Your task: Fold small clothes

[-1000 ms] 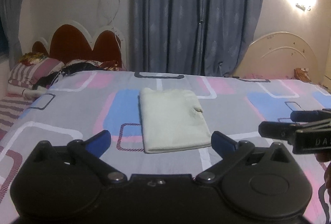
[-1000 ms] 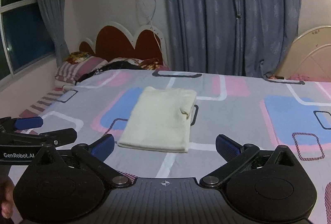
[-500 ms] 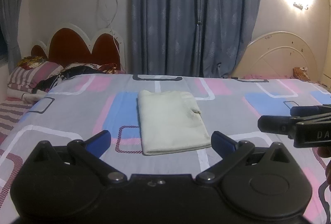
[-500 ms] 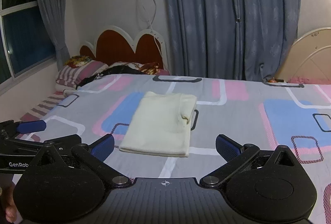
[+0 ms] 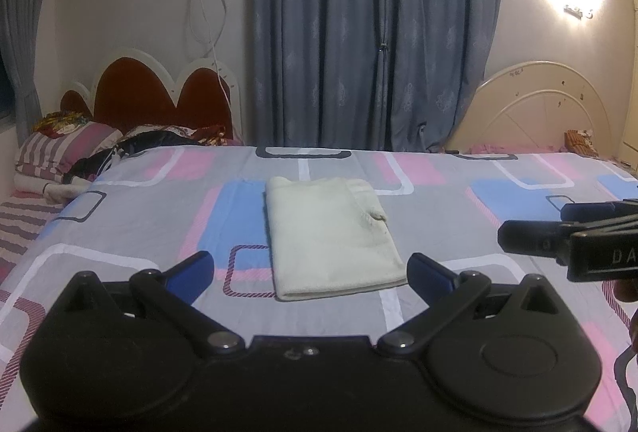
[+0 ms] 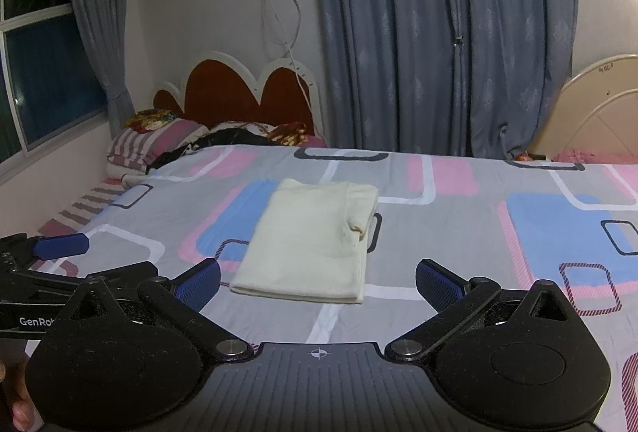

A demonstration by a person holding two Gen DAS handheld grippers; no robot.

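Ahead of both your tongs, on the bed (image 5: 119, 228), lies the cream garment (image 5: 331, 236), folded into a flat rectangle on the grey cover with its pink, blue and white boxes. In the left wrist view your left tongs (image 5: 311, 268) stand with their blue-tipped fingers wide apart and nothing between them; the near edge of the cream garment (image 6: 307, 240) sits in the gap between the fingertips but beyond them, not touched. In the right wrist view your right tongs (image 6: 319, 278) are likewise spread wide and empty, and the garment's near edge again falls between the two tips, just past them, a little nearer the left-hand tip. A small tuck or fold of cloth shows on the garment's right edge.

Your right tongs (image 5: 566, 232) come into the left wrist view from the right side, well to the right of the garment and clear of it. On their body you can read the white letters "DA"; the rest is cut off by the frame. Your left tongs (image 6: 52, 260) show at the left edge of the right wrist view, clear of the garment, with the white lettering "GenRob" readable before it runs behind the near tongs.
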